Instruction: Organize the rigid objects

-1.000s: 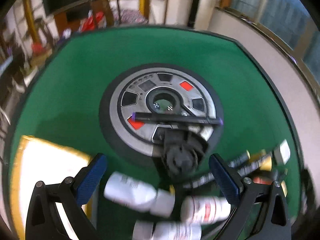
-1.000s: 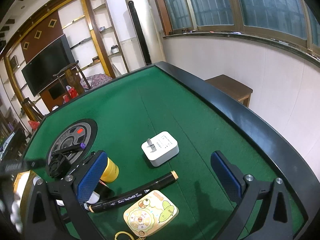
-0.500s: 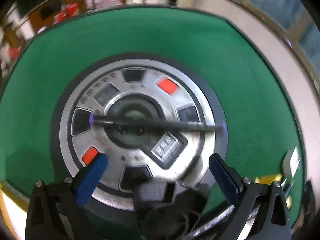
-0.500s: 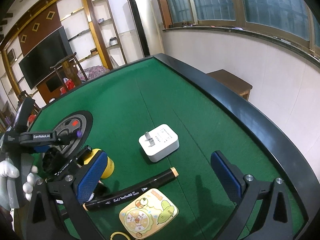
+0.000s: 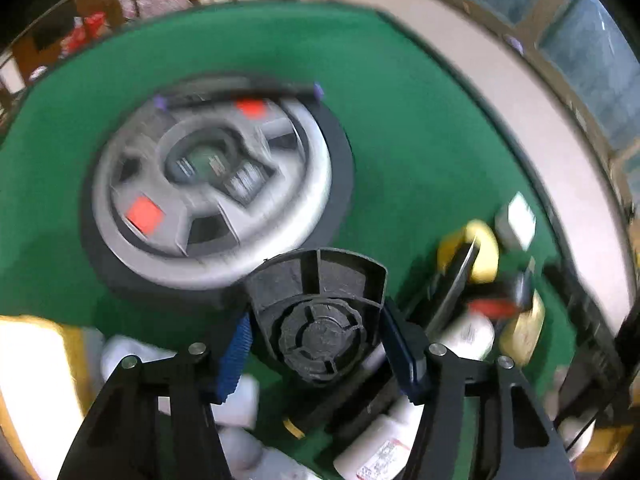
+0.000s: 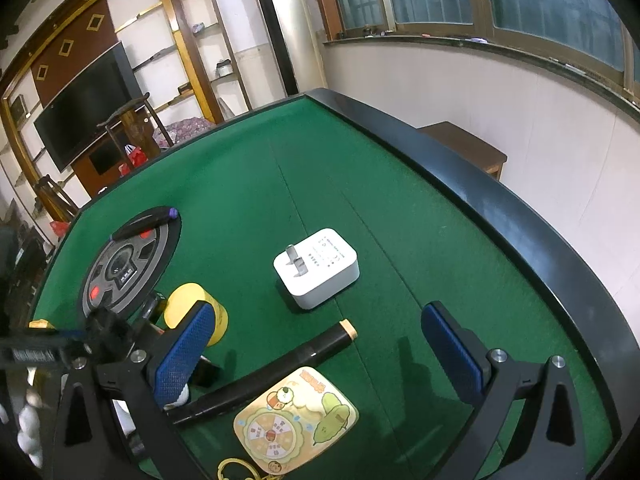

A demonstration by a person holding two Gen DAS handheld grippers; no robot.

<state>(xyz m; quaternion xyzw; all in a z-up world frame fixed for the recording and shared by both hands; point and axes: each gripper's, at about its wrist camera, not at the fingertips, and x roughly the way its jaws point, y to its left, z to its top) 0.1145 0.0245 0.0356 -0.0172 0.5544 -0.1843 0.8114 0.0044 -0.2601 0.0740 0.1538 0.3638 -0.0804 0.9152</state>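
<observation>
**Black plastic part sitting between the closing left jaws**

Black ribbed plastic, fan-shaped with a round knurled hub (image 5: 320,316), is filling the lower centre of the left wrist view. It is lying directly ahead of the left gripper (image 5: 316,348), between the two blue pads, with its wide fan edge pointing up-frame toward the grey-and-black round weight plate (image 5: 208,200) and its hub nearest the camera. The jaws are closing at about half width; the pads are flanking the hub on both sides and appear to be meeting it, though blur is keeping me from confirming firm contact. The part's broad axis is running across the frame, from pad to pad, so the squeeze is landing on its narrower lower end.

A black pen with purple ends (image 5: 236,94) is lying across the plate's far rim, upper centre of frame. White bottles (image 5: 384,444) are crowding the bottom edge under the gripper; a yellow tape roll (image 5: 486,252) is sitting at right.

In the right wrist view, the right gripper (image 6: 320,356) is hanging wide with nothing between its pads. A black marker with a tan cap (image 6: 280,372) is lying slantwise just ahead of it, a cartoon-printed card (image 6: 296,420) at bottom centre, a white plug adapter (image 6: 316,268) at mid-frame on the green felt table (image 6: 360,160).

The left hand is the nearer one for this part; the right is well apart from it.
</observation>
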